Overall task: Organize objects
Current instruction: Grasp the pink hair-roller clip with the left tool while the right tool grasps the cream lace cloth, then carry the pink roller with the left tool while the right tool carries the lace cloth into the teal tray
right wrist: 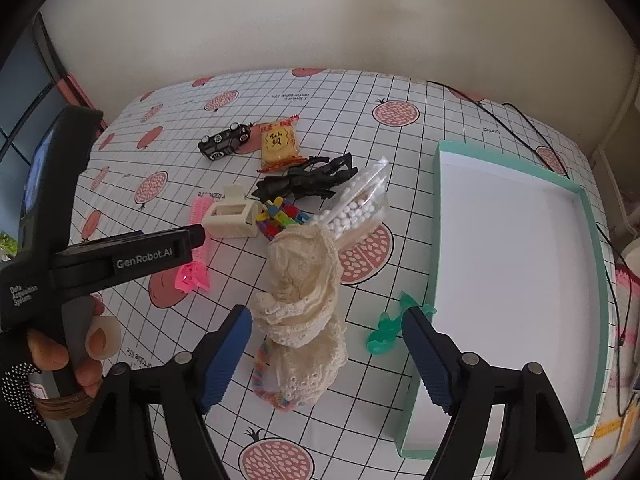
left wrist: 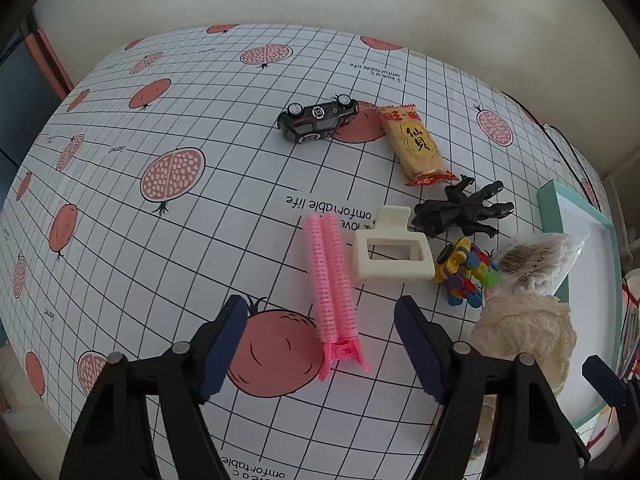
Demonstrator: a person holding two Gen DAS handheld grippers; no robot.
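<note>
Grippers both hang spread wide, holding nothing; the left gripper (left wrist: 320, 344) straddles the pink hair clip (left wrist: 334, 280) lying on the gridded tablecloth (left wrist: 160, 248); at 1 o'clock of the clip sits the cream claw clip (left wrist: 390, 250), with the black toy car (left wrist: 318, 118) toward 12; the right gripper (right wrist: 326, 350) frames the lace scrunchie (right wrist: 304, 296); the teal-rimmed tray (right wrist: 576, 192) lies at 2 o'clock, well apart from the scrunchie.

Black plastic left gripper (right wrist: 196, 236), lettered "GenRobot.AI" in white; right gripper (right wrist: 326, 354) carries ridged blue pads (right wrist: 224, 360), silver pivot screws; dotted black glove cuff.
</note>
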